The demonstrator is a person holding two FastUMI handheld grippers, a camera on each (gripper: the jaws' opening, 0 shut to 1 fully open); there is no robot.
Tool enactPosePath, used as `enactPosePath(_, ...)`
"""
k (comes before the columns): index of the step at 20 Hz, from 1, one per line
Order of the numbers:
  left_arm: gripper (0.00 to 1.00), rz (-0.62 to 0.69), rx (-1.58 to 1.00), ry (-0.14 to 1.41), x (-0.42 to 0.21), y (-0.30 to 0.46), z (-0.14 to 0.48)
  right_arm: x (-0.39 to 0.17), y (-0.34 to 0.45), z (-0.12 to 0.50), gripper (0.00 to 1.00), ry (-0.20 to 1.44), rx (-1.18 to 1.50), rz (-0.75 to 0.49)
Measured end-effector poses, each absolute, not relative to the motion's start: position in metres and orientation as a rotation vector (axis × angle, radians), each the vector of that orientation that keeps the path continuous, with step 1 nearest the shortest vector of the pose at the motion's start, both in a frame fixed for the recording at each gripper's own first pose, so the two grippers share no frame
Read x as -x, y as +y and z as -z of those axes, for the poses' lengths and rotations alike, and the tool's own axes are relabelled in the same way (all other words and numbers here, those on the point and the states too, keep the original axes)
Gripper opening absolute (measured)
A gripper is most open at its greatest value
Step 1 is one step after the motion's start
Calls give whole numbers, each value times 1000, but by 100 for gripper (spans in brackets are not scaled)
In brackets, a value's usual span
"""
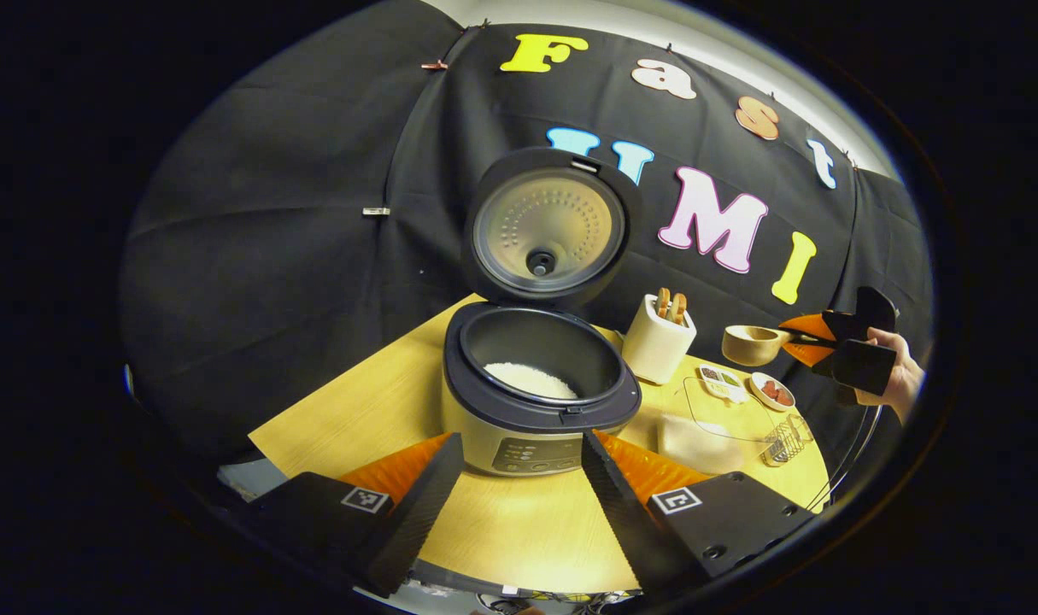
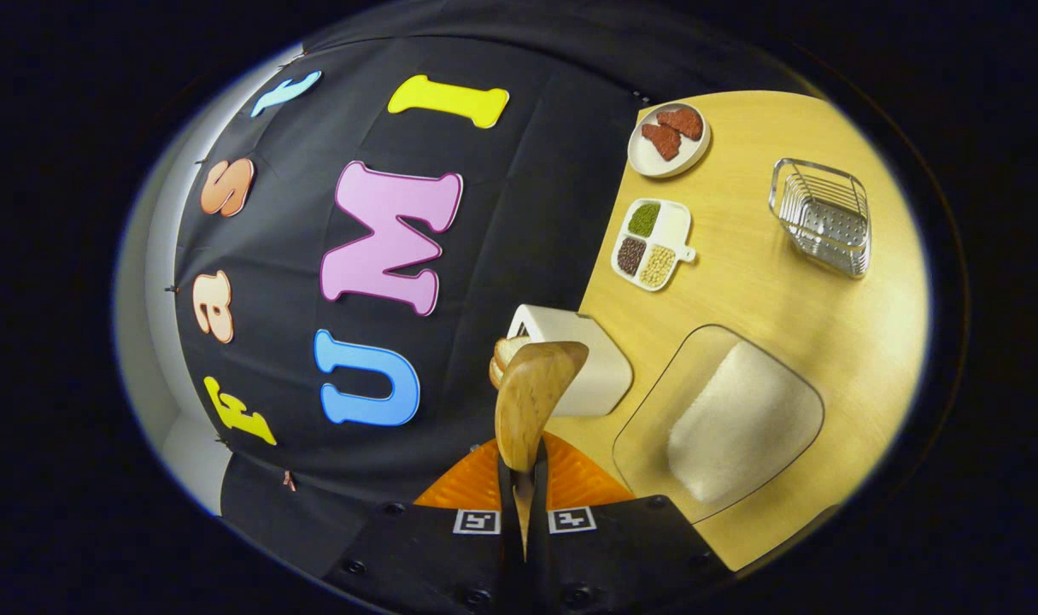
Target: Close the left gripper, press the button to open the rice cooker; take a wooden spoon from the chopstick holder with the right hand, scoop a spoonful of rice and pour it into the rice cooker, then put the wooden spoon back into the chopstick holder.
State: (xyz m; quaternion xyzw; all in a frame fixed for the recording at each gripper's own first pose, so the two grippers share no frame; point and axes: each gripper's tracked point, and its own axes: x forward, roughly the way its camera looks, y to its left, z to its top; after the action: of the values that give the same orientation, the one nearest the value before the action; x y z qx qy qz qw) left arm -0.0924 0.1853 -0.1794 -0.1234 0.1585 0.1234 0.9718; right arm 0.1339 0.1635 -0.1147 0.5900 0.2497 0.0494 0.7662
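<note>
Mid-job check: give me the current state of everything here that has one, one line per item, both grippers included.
Rice cooker: lid up, rice in the pot.
Wooden spoon: held by its handle, lifted off the table.
Right gripper: shut on the wooden spoon.
Left gripper: open, holding nothing.
Chopstick holder: upright, utensils inside.
Rice container: open, heaped with rice.
Wire basket: empty.

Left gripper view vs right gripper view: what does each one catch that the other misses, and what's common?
Left gripper view alone: the rice cooker, lid up, rice in the pot; the left gripper open in front of it; the hand holding the right gripper.

Right gripper view alone: the three compartments of the divided dish seen clearly, and the right gripper shut on the wooden spoon handle up close.

Both: spoon, chopstick holder, rice tray, wire basket, small plate, table.
</note>
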Motion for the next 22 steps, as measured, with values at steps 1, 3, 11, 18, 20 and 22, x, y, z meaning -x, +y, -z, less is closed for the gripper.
enactPosePath(1,96,-258,250,313,96,189,178,-136,176,111,6,554,-1287,-133)
enactPosePath(3,96,-279,254,304,99,196,175,-136,204,109,6,588,-1291,-172)
enactPosePath(11,96,-349,263,287,113,224,170,-129,310,106,5,696,-1225,-315)
enactPosePath(18,96,-395,274,285,117,250,167,-115,381,119,5,598,-776,-488)
enactPosePath(20,96,-412,281,285,119,257,169,-107,398,120,5,560,-643,-540)
enactPosePath(22,96,-425,291,291,121,262,172,-101,414,121,6,518,-537,-579)
